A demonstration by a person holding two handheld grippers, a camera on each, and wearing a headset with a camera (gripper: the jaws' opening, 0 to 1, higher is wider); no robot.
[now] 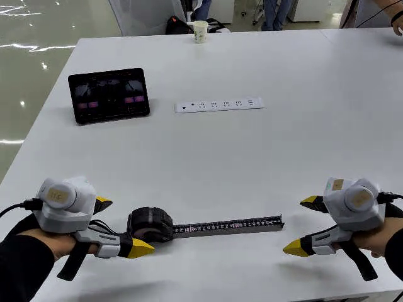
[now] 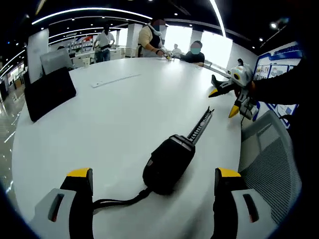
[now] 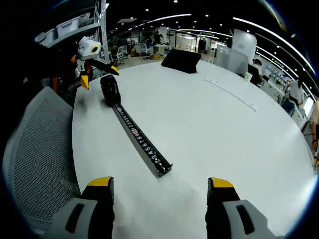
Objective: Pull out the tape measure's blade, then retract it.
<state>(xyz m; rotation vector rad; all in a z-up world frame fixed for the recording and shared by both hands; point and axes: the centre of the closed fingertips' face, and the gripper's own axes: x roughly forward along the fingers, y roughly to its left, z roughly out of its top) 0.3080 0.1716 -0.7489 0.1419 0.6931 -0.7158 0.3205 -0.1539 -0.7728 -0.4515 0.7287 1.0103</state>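
Left gripper (image 1: 123, 225) and right gripper (image 1: 301, 224): light grey bodies, yellow tips, black handles. Tape measure (image 1: 150, 223) between the left claw's tips: black case, black strap. Blade (image 1: 227, 225) reaching toward the right claw: dark, white numerals, a few pinkish-red marks. Table (image 1: 252, 157) under both claws: plain white. Far ahead of the left claw, tablet (image 1: 108, 94): black, pink-purple screen patches. Power strip (image 1: 219, 105) white; cup (image 1: 200, 31) white, greenish print
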